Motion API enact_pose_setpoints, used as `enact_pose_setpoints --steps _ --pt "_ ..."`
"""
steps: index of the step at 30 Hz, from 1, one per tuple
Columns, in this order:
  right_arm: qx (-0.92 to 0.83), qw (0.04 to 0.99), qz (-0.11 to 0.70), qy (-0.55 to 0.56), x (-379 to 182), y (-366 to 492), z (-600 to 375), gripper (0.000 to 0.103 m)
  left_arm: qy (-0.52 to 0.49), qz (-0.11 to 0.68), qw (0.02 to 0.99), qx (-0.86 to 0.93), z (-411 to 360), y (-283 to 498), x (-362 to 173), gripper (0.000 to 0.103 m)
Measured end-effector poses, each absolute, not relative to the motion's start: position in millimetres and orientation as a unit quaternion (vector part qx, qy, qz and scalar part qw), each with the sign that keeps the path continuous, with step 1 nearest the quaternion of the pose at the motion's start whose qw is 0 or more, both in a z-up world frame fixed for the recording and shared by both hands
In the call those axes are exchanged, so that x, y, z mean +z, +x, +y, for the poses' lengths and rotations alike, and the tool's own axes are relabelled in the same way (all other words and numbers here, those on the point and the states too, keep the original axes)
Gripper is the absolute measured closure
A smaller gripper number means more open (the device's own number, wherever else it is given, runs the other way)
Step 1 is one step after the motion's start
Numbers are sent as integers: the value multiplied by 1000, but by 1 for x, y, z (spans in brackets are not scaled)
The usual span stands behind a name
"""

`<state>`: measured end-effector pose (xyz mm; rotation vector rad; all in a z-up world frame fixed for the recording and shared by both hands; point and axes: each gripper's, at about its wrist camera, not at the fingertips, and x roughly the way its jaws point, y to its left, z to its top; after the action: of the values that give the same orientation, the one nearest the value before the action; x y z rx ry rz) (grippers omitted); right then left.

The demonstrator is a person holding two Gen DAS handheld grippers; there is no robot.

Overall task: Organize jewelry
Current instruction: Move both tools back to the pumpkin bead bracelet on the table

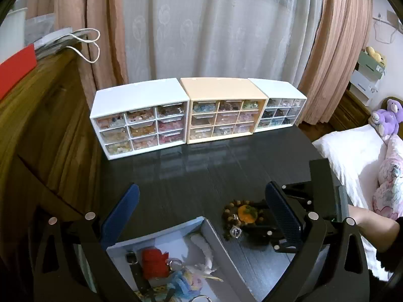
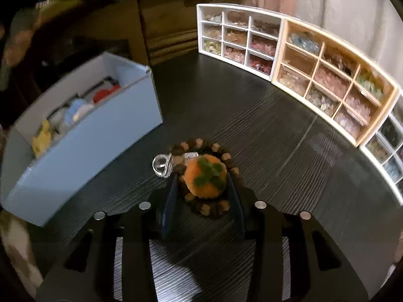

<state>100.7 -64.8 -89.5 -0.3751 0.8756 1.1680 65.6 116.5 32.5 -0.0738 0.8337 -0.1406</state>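
Right tool [image 2: 201, 188] nearly closed, its fingers pinching the orange pompom [image 2: 204, 178] of a wooden bead bracelet [image 2: 221, 157] lying on the dark desk [image 2: 264, 130] beside the blue box [image 2: 83, 148], left tool [image 1: 199, 216] wide open, empty, above the box.

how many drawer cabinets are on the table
3, in a row at the table's back edge: a white cabinet on the left, a beige cabinet in the middle, a smaller-looking white cabinet on the right.

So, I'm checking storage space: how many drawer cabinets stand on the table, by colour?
White drawer cabinets: 2
Beige drawer cabinets: 1
Total: 3
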Motion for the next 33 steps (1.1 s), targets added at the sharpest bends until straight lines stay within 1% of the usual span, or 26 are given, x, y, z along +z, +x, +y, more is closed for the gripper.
enact_pose_setpoints --steps 1,4,8,12,13,15,17,23,24,25,26,29,33 --pt "538 720 410 -153 -90 104 -65 79 -35 405 911 -71 116 66 33 4" --pt "530 725 414 -147 -91 105 -66 78 -25 405 911 -72 112 66 34 4" --pt "523 725 434 -111 -91 112 -69 76 -14 405 911 -75 107 66 36 4" --pt "520 734 424 -105 -85 112 -70 73 -16 403 911 -80 105 66 37 4" --pt "519 736 421 -109 -84 111 -69 72 -16 404 911 -82 104 66 37 4" --pt "514 742 413 -118 -82 110 -67 65 -13 405 911 -82 103 66 36 4" --pt "514 748 404 -116 -79 110 -65 63 -10 408 909 -83 101 67 35 4" --pt "513 740 415 -132 -84 109 -62 64 -4 413 906 -87 98 69 34 4" --pt "516 738 416 -128 -85 109 -62 70 -3 413 906 -88 97 70 34 4" --pt "518 737 416 -125 -85 108 -63 75 -2 414 906 -90 96 71 34 4" --pt "519 736 417 -122 -85 108 -64 77 0 415 905 -91 95 72 34 4" --pt "513 743 420 -90 -85 112 -73 77 3 426 899 -100 90 79 31 4" --pt "507 749 426 -9 -79 121 -100 77 4 454 882 -129 79 98 20 4"
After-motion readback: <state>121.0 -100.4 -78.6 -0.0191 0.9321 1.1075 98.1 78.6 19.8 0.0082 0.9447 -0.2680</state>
